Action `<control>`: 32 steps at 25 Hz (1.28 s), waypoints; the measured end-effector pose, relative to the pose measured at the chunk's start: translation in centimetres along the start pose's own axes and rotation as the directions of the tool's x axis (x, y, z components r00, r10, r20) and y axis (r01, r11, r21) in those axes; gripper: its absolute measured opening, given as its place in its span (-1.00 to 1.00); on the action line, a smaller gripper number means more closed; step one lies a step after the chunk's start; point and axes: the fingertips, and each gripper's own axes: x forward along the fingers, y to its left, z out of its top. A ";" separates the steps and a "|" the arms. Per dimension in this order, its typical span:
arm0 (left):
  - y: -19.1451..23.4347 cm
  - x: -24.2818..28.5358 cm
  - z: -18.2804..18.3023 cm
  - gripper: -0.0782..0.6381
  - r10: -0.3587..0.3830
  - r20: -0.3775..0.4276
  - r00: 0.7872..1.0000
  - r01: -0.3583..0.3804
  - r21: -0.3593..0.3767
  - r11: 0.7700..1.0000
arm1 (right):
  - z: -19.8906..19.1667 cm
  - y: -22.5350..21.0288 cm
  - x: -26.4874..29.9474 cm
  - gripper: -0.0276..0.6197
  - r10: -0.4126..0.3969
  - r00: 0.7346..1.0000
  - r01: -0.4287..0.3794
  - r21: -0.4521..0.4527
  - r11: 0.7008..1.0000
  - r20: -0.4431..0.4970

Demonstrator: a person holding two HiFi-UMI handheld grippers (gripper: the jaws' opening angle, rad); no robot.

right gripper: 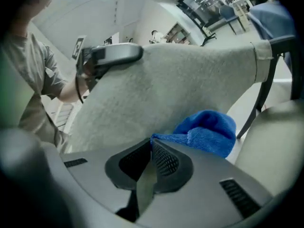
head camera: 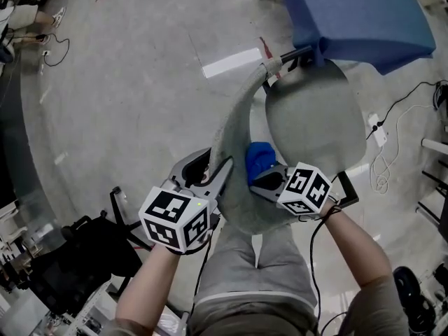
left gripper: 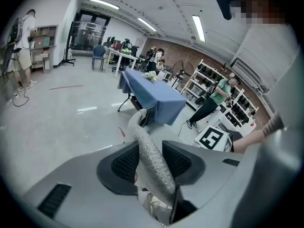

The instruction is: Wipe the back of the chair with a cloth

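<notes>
The left hand-held gripper (left gripper: 151, 158) is clamped on the top edge of the chair back (head camera: 234, 117); the grey padded edge fills the gap between both pads. The right hand-held gripper (right gripper: 151, 160) has its jaws pressed together, pinching a corner of the blue cloth (right gripper: 209, 132). The bunched cloth lies against the face of the back that looks toward the seat (head camera: 315, 114), just beside the left gripper's clamping point. Beyond the chair, on the grey floor (head camera: 140, 68), stands a blue-draped table (head camera: 357, 12).
</notes>
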 end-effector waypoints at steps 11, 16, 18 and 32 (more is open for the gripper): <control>0.0 0.2 0.1 -0.31 -0.001 0.019 1.000 0.002 -0.016 1.000 | -9.5 2.4 -4.6 -0.79 -0.011 0.974 0.015 0.015 1.000 -0.228; 0.1 0.2 0.0 -0.31 0.003 0.012 1.000 -0.003 -0.014 1.000 | -1.6 1.6 -1.4 -0.79 -0.019 0.998 0.017 -0.027 1.000 -0.067; 0.1 0.2 0.0 -0.31 0.005 0.011 1.000 -0.005 -0.014 1.000 | 3.2 0.9 -0.6 -0.79 -0.034 0.999 0.035 -0.080 0.996 0.017; 0.0 0.3 0.0 -0.30 -0.013 0.032 0.999 0.014 -0.035 0.999 | 20.1 -14.3 -8.3 -0.79 -0.423 0.768 0.343 0.249 0.906 0.482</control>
